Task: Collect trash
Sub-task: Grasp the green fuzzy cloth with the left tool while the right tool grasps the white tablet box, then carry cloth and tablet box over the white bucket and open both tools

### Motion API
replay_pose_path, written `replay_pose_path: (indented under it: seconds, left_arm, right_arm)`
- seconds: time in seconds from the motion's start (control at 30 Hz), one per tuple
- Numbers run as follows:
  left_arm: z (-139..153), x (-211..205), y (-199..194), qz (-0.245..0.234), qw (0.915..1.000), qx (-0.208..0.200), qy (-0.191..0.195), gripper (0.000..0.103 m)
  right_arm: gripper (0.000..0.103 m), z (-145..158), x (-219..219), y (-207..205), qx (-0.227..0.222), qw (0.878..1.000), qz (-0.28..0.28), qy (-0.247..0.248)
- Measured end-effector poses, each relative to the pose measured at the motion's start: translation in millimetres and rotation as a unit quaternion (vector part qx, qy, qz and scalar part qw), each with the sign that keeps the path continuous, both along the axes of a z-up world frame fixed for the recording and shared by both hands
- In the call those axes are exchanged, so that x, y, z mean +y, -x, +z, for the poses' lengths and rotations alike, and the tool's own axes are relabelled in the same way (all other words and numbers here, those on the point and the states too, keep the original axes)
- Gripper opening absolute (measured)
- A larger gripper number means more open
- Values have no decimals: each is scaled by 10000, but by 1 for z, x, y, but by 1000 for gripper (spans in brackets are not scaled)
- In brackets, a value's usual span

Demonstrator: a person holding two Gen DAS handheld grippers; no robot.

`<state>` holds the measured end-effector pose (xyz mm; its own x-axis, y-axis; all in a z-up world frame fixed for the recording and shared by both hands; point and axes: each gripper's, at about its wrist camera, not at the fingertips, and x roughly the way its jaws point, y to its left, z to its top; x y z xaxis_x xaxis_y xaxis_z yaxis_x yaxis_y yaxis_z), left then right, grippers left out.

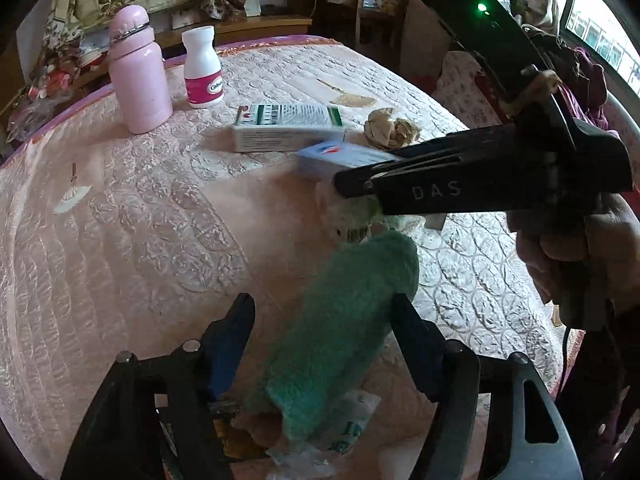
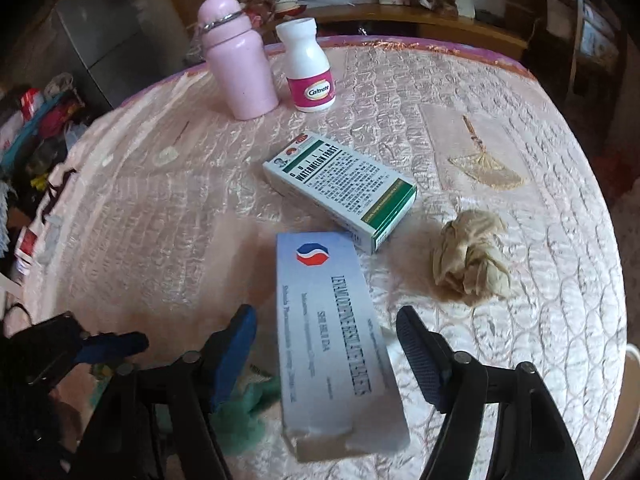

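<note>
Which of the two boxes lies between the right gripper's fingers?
The pale blue-grey box with the red-and-blue emblem; the green-and-white box lies farther off, beyond the right gripper.

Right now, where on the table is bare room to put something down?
Free: the wide stretch of tablecloth left of the green-and-white box and in front of the pink bottle, and the far right part behind the crumpled paper. Crowded: the middle, where both boxes and the green cloth lie close together.

We see a pale blue medicine box (image 2: 340,344) between our right gripper (image 2: 326,334) fingers (pads apart from it), a green-and-white box (image 2: 340,188) beyond, crumpled tissue (image 2: 472,258) beside.
</note>
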<state>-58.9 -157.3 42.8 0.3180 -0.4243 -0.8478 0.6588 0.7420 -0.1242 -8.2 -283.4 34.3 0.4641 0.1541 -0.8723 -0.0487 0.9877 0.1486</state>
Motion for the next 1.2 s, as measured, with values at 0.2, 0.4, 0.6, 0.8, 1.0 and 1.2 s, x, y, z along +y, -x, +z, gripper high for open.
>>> replay_pose_path:
  seconds: [0.2, 0.4, 0.6, 0.8, 1.0, 1.2]
  left_arm:
    - [11, -4, 4, -96, 9998, -128, 78, 36]
    - [30, -13, 11, 79, 9990, -335, 272, 31]
    - [66, -38, 29, -55, 9964, -509, 677, 31]
    - [88, -83, 56, -401, 9927, -492, 1028, 31]
    - [91, -144, 82, -732, 9903, -255, 1150, 31]
    - [82, -211, 111, -1096, 9877, -149, 1105, 31]
  right_arm:
    - [49, 16, -11, 33, -541, 9980, -265, 213]
    - [49, 41, -21, 99, -1242, 9860, -810, 764]
    - [49, 54, -43, 158, -1550, 9728, -1402, 994]
    - [49, 59, -75, 209, -1628, 9603, -2004, 1055]
    - [49, 59, -116, 257, -1673, 9451, -2565, 1138]
    - [49, 56, -165, 296, -1620, 9279, -3170, 1104]
